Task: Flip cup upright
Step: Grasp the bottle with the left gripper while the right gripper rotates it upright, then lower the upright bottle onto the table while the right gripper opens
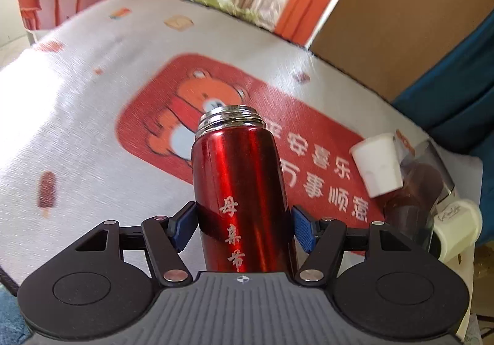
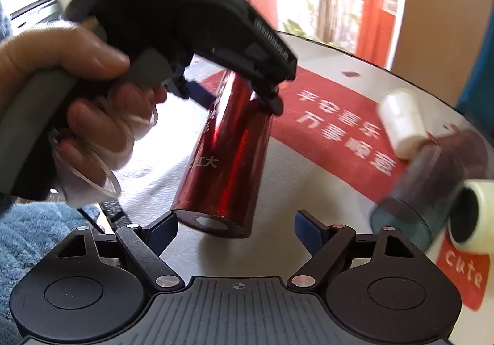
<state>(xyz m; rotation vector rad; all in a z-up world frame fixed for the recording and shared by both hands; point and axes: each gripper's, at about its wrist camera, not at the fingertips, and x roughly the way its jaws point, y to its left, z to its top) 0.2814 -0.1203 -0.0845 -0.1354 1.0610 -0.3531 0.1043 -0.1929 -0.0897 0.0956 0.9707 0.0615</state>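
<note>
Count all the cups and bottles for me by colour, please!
Red: 1, the red bottle held in the left gripper.
White: 1, the white cup lying on the mat.
Dark see-through: 1, the dark bottle with a cream cap, lying down.
Total: 3.

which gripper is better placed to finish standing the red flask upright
Left. The left gripper is already shut on the red flask, blue pads on both sides, flask tilted in the air with its steel mouth away from the camera. The right gripper is open and holds nothing, just below the flask's base.
</note>
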